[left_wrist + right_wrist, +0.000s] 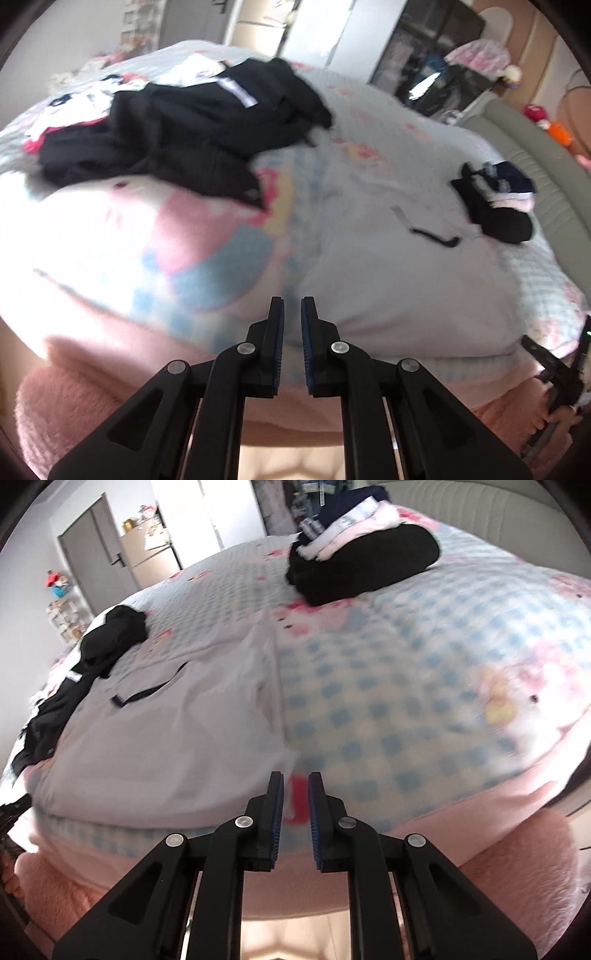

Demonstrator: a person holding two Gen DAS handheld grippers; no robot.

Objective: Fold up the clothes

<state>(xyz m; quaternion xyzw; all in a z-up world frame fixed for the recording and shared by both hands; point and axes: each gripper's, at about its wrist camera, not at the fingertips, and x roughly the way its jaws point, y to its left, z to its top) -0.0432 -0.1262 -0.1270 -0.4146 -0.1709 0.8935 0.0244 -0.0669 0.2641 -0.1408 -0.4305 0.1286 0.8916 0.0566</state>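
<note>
Through the left wrist camera, the left gripper [292, 306] hung over the near edge of the bed [110, 236], its jaws a narrow slit apart with nothing between them. The pale garment [399, 280] lay spread flat just ahead and to its right, a dark drawstring [436, 238] showing on it; a crumpled black heap [177, 136] waited farther back, and a small stack of folded clothes [495, 206] sat well apart on the right. From the right wrist camera, the right gripper [296, 786] was likewise slightly parted and empty, poised just beside the near right corner of the pale garment [159, 731], with the folded stack [365, 554] beyond. To my eye the piece was laid out and smoothed, and the fold itself not yet begun. Next, each claw would need to widen, drop onto a near corner, pinch a single layer and carry it across.
</note>
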